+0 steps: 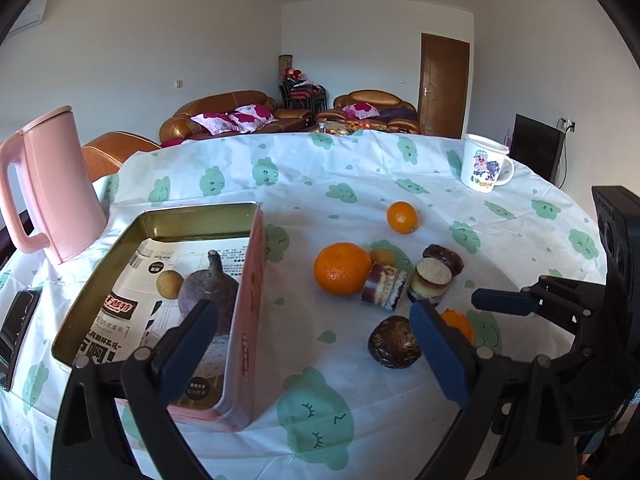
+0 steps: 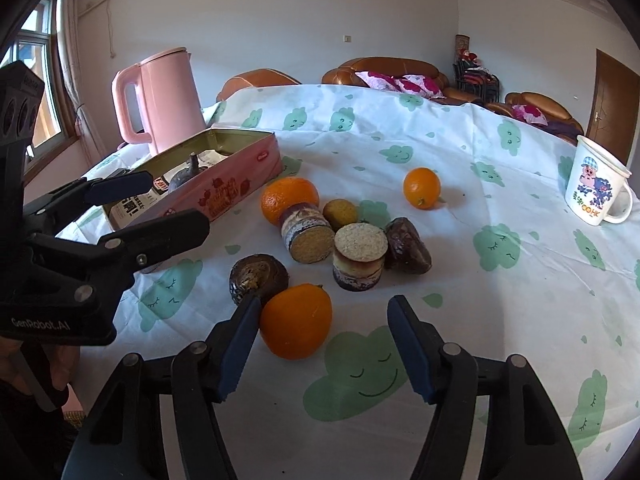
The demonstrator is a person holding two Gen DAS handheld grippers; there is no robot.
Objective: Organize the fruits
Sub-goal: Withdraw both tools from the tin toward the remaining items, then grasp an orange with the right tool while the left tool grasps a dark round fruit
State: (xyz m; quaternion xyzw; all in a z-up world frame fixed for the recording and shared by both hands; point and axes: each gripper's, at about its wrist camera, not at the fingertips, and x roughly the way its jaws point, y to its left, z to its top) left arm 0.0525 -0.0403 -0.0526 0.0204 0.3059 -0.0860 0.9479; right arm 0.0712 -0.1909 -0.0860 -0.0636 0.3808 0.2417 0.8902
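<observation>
A pink tin box (image 1: 248, 300) (image 2: 224, 196) holds a purple fruit (image 1: 212, 292) and a small yellow fruit (image 1: 169, 283). On the cloth lie a large orange (image 1: 342, 268) (image 2: 289, 199), a small orange (image 1: 402, 217) (image 2: 421, 187), another orange (image 2: 296, 321) (image 1: 456, 322), two dark fruits (image 1: 394, 342) (image 2: 258, 278) (image 2: 408, 245) and two cut pieces (image 2: 360, 256) (image 2: 306, 233). My left gripper (image 1: 316, 344) (image 2: 160, 204) is open, straddling the box's right wall. My right gripper (image 2: 320, 348) (image 1: 492, 308) is open, just before the near orange.
A pink kettle (image 1: 52, 188) (image 2: 160, 104) stands behind the box. A white cartoon mug (image 1: 482, 168) (image 2: 598, 186) stands at the far right. A dark phone (image 1: 18, 326) lies at the table's left edge. Sofas stand beyond the table.
</observation>
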